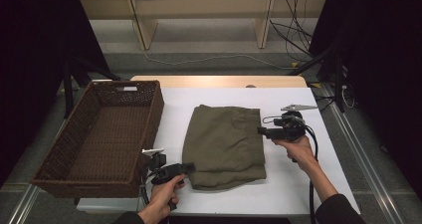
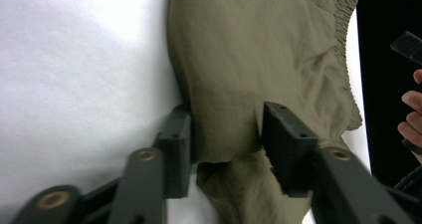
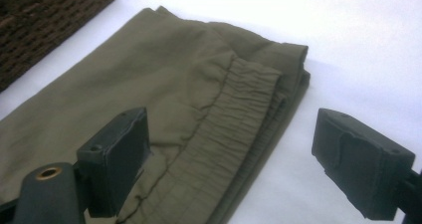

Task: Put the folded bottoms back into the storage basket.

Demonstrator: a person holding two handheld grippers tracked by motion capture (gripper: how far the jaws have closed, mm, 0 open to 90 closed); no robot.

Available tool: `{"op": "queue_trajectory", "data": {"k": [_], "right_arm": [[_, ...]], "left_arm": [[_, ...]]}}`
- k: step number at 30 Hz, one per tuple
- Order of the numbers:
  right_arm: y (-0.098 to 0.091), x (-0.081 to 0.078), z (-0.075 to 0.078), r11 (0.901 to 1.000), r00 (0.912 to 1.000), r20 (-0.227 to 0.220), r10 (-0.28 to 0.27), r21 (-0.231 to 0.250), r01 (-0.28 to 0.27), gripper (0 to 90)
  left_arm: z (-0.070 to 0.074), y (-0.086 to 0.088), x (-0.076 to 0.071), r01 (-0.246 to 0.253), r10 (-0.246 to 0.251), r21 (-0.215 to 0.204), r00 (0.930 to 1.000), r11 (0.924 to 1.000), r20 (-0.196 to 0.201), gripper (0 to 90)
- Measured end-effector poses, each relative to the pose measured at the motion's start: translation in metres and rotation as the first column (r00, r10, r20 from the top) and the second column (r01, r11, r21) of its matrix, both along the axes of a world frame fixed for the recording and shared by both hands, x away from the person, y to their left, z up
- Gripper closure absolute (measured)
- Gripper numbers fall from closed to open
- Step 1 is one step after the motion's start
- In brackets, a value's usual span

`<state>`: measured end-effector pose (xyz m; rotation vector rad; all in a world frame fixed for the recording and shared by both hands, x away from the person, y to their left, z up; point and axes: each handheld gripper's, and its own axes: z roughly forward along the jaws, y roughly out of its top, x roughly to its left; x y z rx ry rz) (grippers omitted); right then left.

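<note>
A brown wicker basket (image 1: 99, 134) sits on the white table (image 1: 298, 184).

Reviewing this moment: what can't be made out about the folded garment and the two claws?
- Folded olive garment: its type stays unclear, since the folds hide all but the elastic waistband in the right gripper view.
- Left claw: the pads flank a bunched edge; firm pressing is unclear.
- Wicker basket: the near wall hides part of its floor in the high view.
</note>
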<state>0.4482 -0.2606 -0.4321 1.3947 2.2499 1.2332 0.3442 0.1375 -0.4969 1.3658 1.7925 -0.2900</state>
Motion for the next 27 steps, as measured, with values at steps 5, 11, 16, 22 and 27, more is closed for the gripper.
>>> {"op": "queue_trajectory", "data": {"k": [5, 11, 16, 22, 27], "right_arm": [[-0.003, 0.012, 0.000, 0.9998, 0.9994, -0.033, -0.015, -0.016, 0.014, 16.0], [-0.005, 0.035, -0.001, 0.9996, 0.9958, -0.088, -0.025, -0.015, 0.024, 15.7], [-0.002, 0.051, -0.002, 0.9998, 0.9919, -0.126, -0.015, -0.017, 0.013, 15.9], [0.007, 0.065, -0.009, 0.9991, 0.9823, -0.187, 0.003, -0.041, -0.010, 16.2], [0.011, 0.071, -0.013, 0.9981, 0.9791, -0.203, -0.010, -0.061, -0.002, 17.5]], "left_arm": [[0.001, -0.001, 0.000, 0.006, -0.006, 0.008, 1.0000, 0.9999, 0.006, 77.5], [0.002, -0.001, 0.000, 0.014, -0.014, 0.007, 0.9997, 0.9999, 0.022, 82.4], [0.002, -0.001, 0.000, 0.015, -0.015, 0.003, 0.9996, 0.9999, 0.026, 83.2], [0.002, -0.001, 0.000, 0.015, -0.015, 0.003, 0.9995, 0.9999, 0.027, 83.3], [0.002, -0.001, 0.000, 0.012, -0.012, -0.002, 0.9996, 0.9999, 0.026, 83.2]]}}
